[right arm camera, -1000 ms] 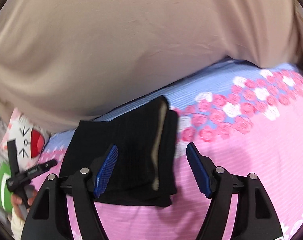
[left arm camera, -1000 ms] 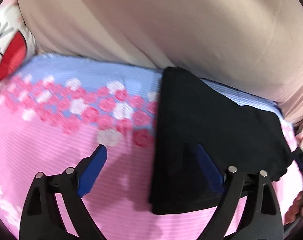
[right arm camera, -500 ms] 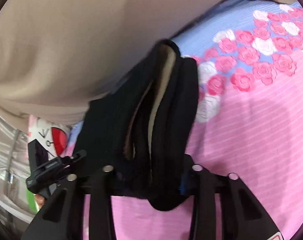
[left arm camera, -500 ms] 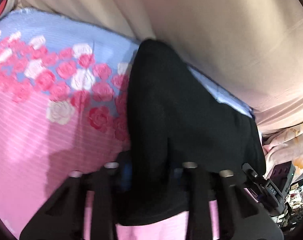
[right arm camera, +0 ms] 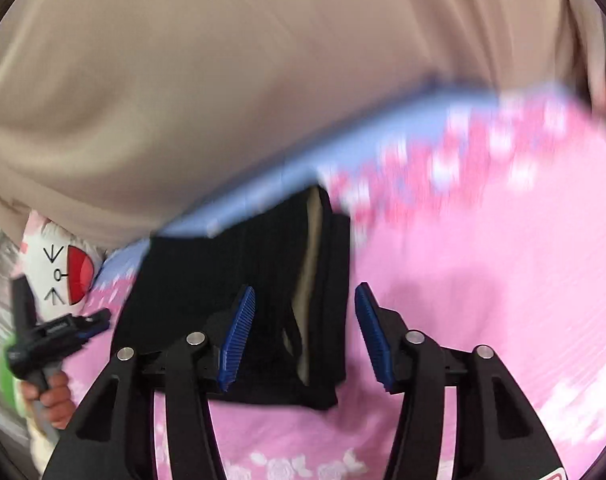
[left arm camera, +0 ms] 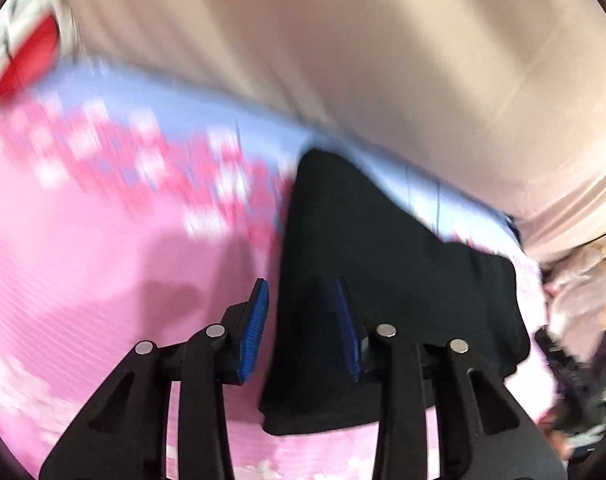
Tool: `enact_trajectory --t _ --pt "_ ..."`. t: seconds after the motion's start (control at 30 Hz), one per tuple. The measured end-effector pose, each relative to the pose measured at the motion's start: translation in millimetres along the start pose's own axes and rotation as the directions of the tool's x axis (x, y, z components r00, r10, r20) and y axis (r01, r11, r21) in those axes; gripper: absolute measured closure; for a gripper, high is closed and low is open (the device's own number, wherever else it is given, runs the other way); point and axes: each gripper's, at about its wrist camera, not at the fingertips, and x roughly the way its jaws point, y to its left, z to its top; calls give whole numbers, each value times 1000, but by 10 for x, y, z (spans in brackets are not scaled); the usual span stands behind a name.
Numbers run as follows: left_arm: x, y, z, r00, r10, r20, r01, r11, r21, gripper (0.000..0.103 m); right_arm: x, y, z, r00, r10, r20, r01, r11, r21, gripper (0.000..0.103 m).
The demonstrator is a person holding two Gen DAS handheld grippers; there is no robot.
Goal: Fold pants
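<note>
There, on the pink bed cover (left arm camera: pixel 103 264), the black pants (left arm camera: pixel 375 280) lay folded into a thick, compact bundle, near the far edge where the cover turned pale blue behind a band of printed roses. Beyond that edge rose a big beige cushion (left arm camera: pixel 343 60), filling the far side of both views.

The left gripper (left arm camera: pixel 305 332) hung over the left edge of the bundle. Its jaws were opening, the blue pads (left arm camera: pixel 255 332) standing apart with nothing pressed between them; the right-hand pad showed against the black cloth and the left-hand one over the bare pink cover. I could not tell whether either pad touched the fabric.

The right gripper (right arm camera: pixel 305 336) hung over the right end of the pants (right arm camera: pixel 243 280), where the stacked layers showed a pale lining (right arm camera: pixel 309 264) between the black folds. Its jaws were opening as well, the two blue pads set to either side of that layered edge and clear of it.

From the right wrist, the left gripper (right arm camera: pixel 85 326) showed at the far left, held in a hand (right arm camera: pixel 53 400) by its handle, just beside the bundle's left side. Behind it lay a white pillow (right arm camera: pixel 59 264) with a red patch and black marks. Both views were blurred.
</note>
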Motion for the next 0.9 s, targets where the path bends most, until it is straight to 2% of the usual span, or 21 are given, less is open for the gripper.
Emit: enact_trajectory --t 0.07,0.1,0.17,0.2,0.23,0.3,0.33,0.37,0.4,0.43,0.5,0.57,0.6,0.67,0.7,0.77,0.83,0.9 --pt "-55 -174 78 1000 -1 18 1 999 44 70 45 194 160 999 45 1 -44 998 -49 77" --pt "-23 -287 126 1000 -24 10 23 998 64 70 152 322 239 998 55 -20 -56 995 -77 101" --pt "182 -571 206 999 -46 -3 46 992 117 67 473 601 314 993 87 -83 -96 990 -107 102" --pt "277 -629 240 999 -38 -10 39 990 137 63 611 670 326 989 98 -108 -110 988 -110 102" --pt "478 -699 278 999 -26 -32 31 987 155 61 824 711 332 987 77 -140 -95 988 -123 102" --pt "971 -722 358 994 70 -79 -55 983 174 61 1221 570 344 987 -56 -150 33 988 -154 103" --pt "1113 -699 358 991 89 -104 -70 982 174 62 1371 402 353 984 -81 -161 62 990 -123 103" --pt "1252 -636 364 991 69 -118 -49 985 166 61 1447 207 362 987 -22 -162 16 999 -39 103" --pt "1267 -601 357 997 33 -73 -21 985 169 61 1453 85 394 987 41 -154 -33 998 54 103" --pt "1246 -633 346 998 44 -53 -34 982 186 62 1417 0 416 985 61 -162 -45 994 96 103" --pt "1169 -731 285 996 93 -13 -87 966 242 62 1282 119 450 988 33 -154 -24 998 59 103" --pt "995 -791 209 995 96 34 -101 958 269 60 1024 330 416 994 55 -96 -59 998 -33 103" --pt "953 -768 189 996 87 37 -94 960 265 57 955 361 372 997 22 -75 -28 996 -79 103" --pt "899 -697 176 996 85 41 -92 966 242 57 1065 302 259 986 -130 -104 113 981 -155 103" --pt "832 -632 153 995 87 38 -93 973 212 57 1086 221 220 984 -139 -112 122 981 -149 103" --pt "713 -521 121 999 42 25 -45 983 180 57 827 178 215 992 -72 -102 66 996 -59 102" --pt "545 -479 10 999 31 20 -34 983 178 55 484 165 153 998 -6 -61 2 997 -72 101" --pt "385 -404 -106 999 34 7 -34 985 168 46 318 178 25 998 7 -69 -15 993 -116 101"
